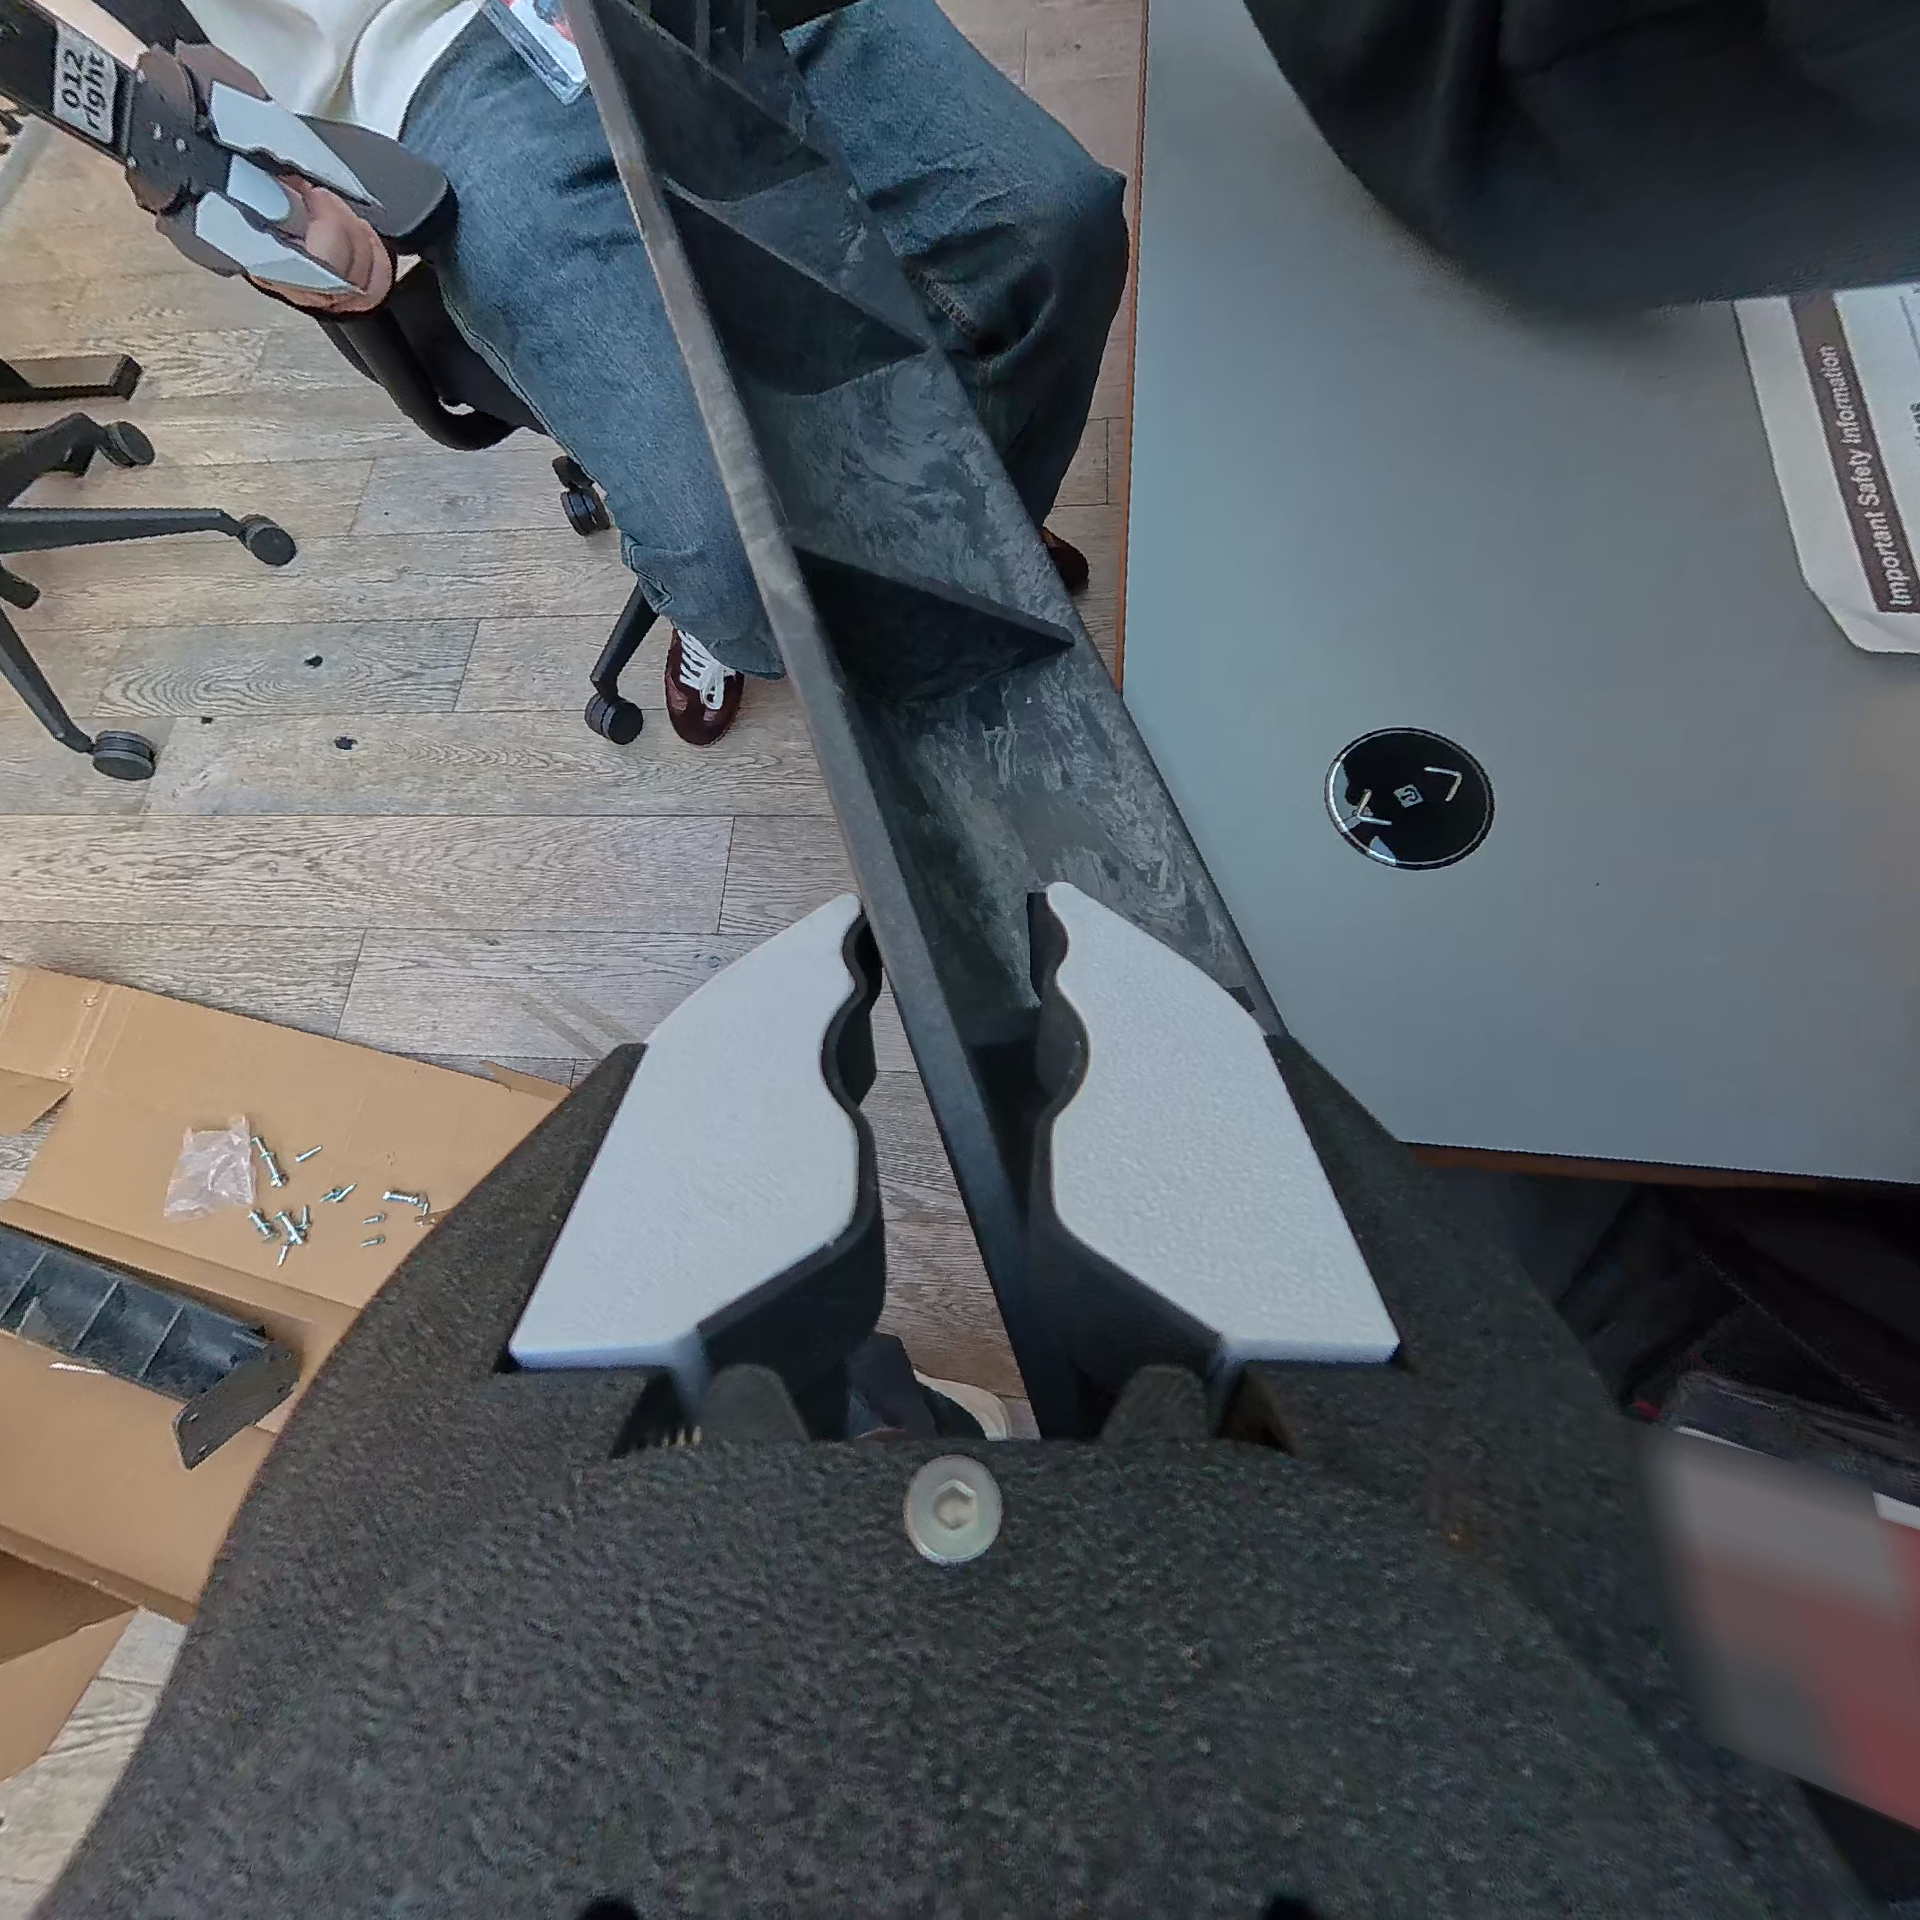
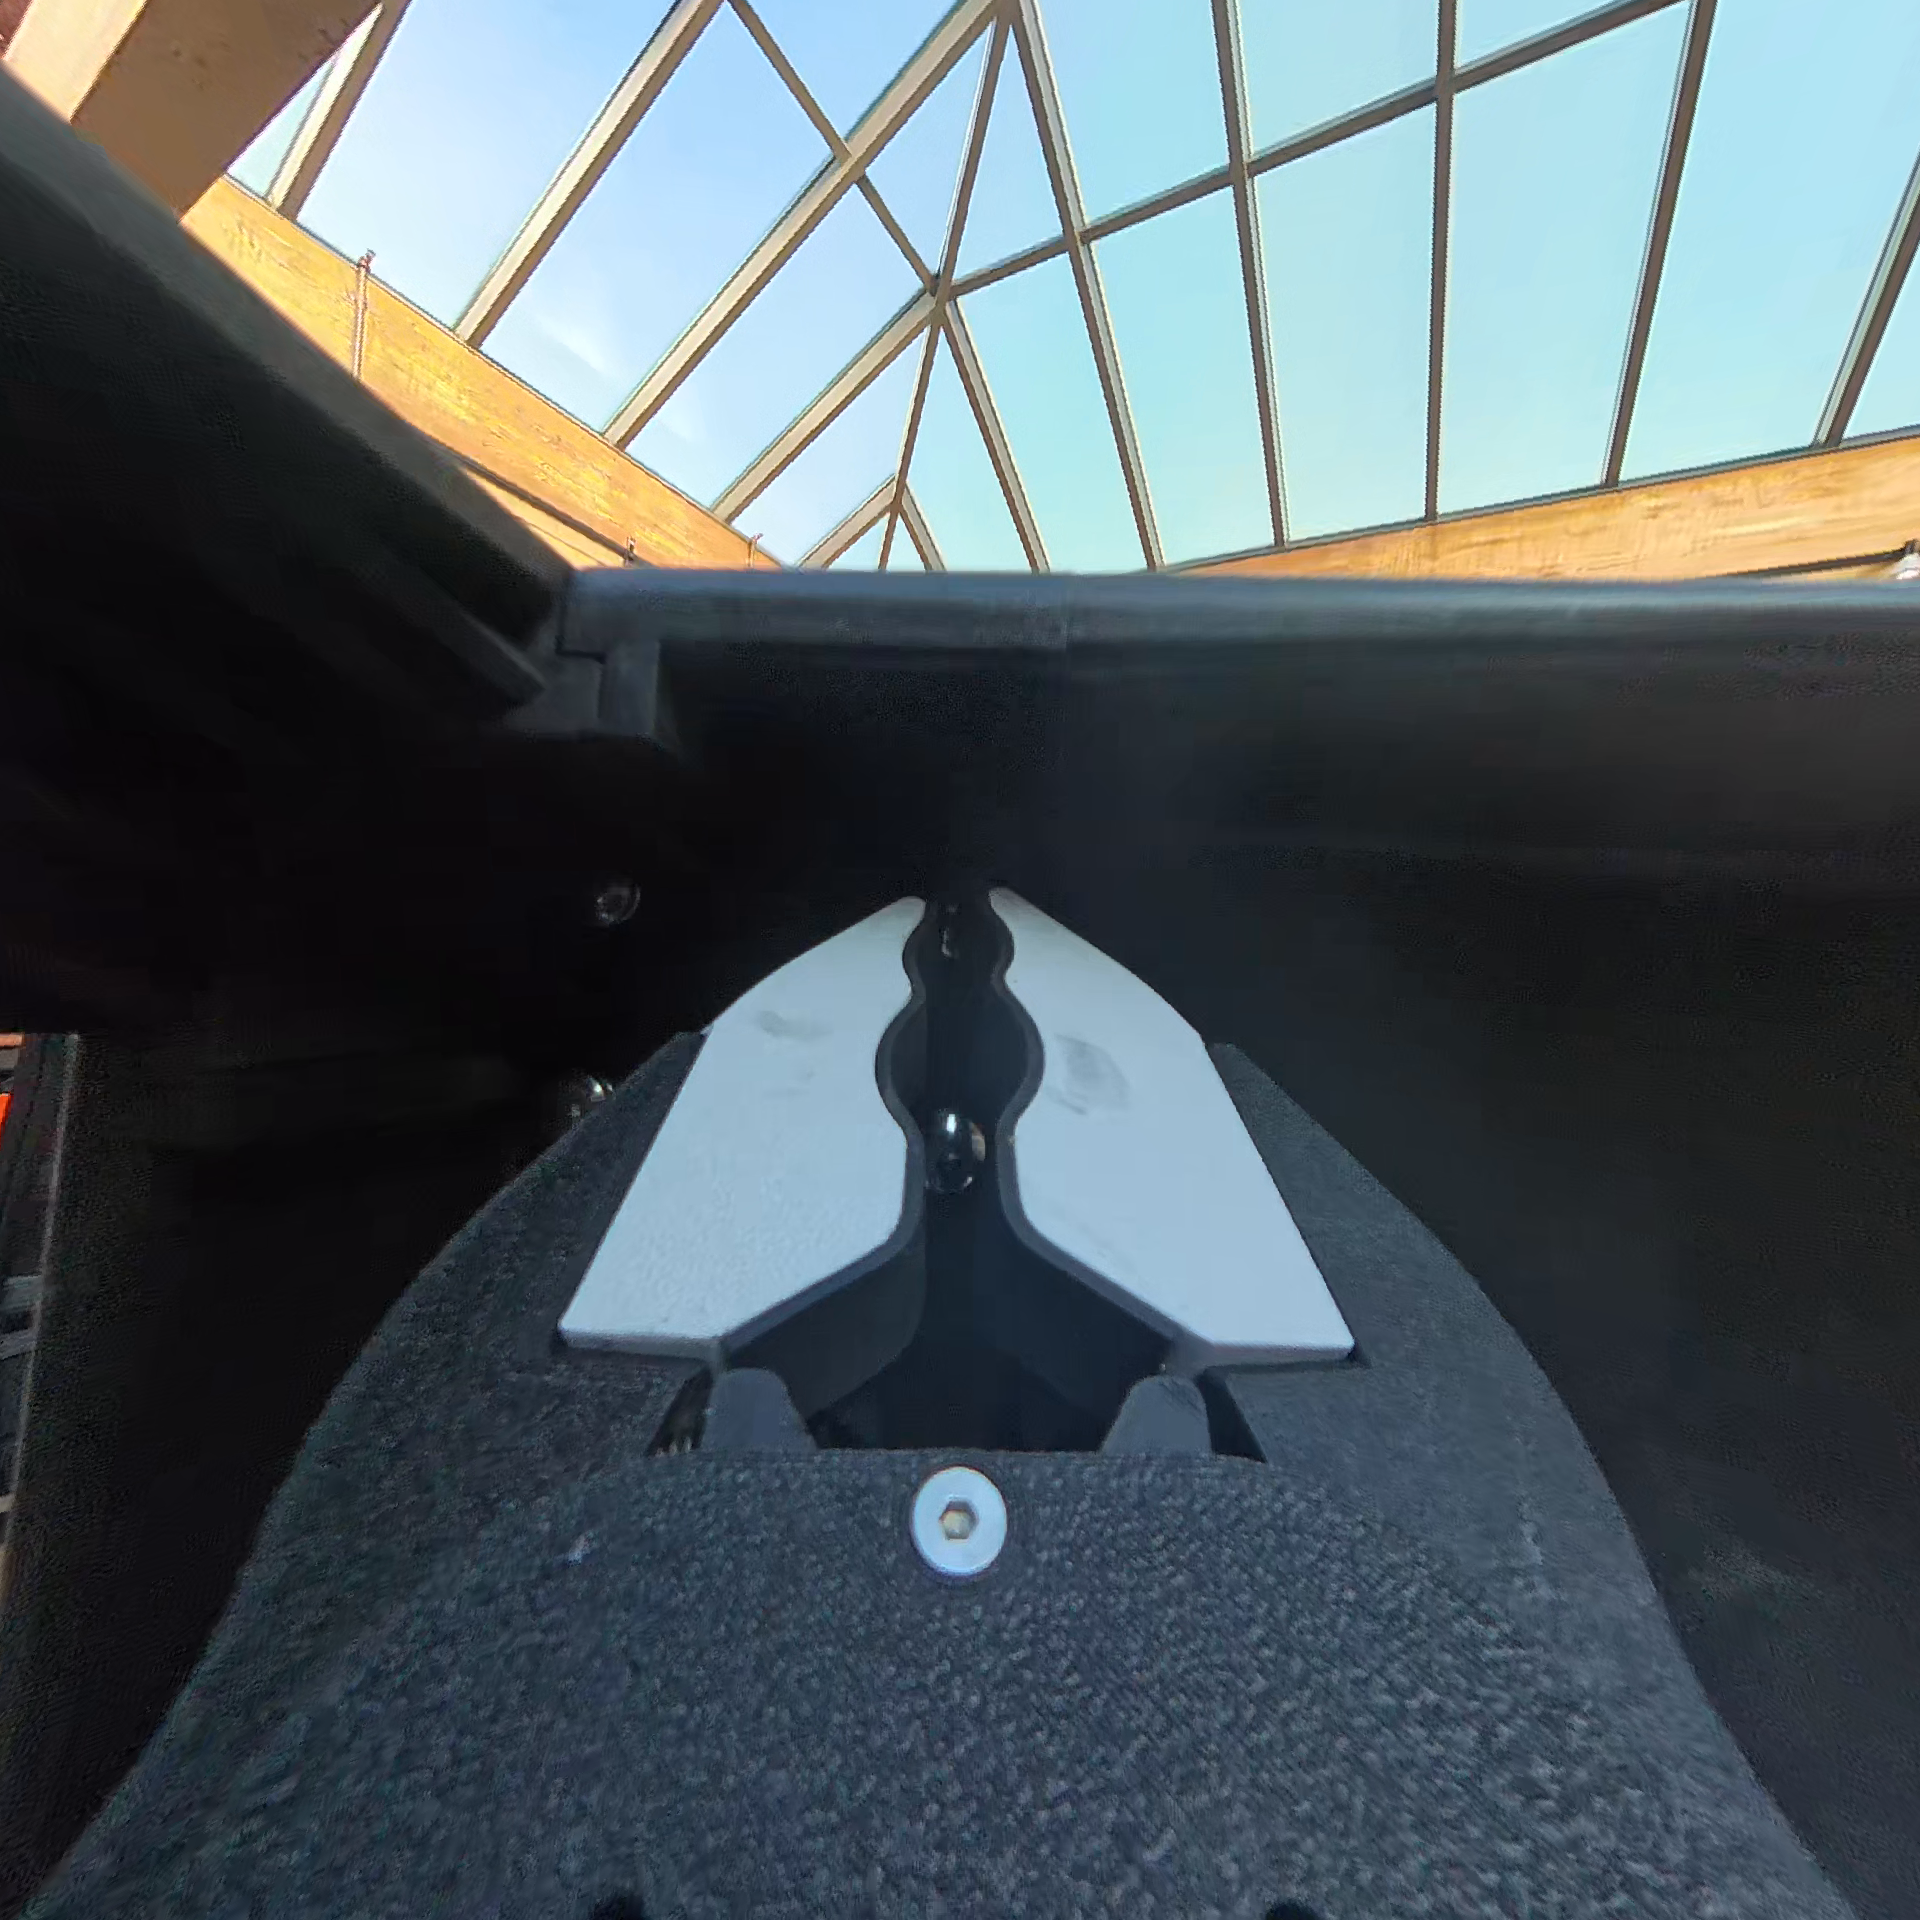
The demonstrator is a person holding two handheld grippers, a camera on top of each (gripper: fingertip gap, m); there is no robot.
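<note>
Left wrist view: left gripper (image 1: 951, 914) clamps black ribbed bar (image 1: 935, 499), loose screws (image 1: 301, 1216) lie on cardboard (image 1: 364, 1081); right gripper (image 2: 954, 904) clenched near dark panel (image 2: 1455, 831).

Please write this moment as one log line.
left gripper: shut on black ribbed part | right gripper: shut, tips at black panel | floor: loose screws on cardboard
</note>
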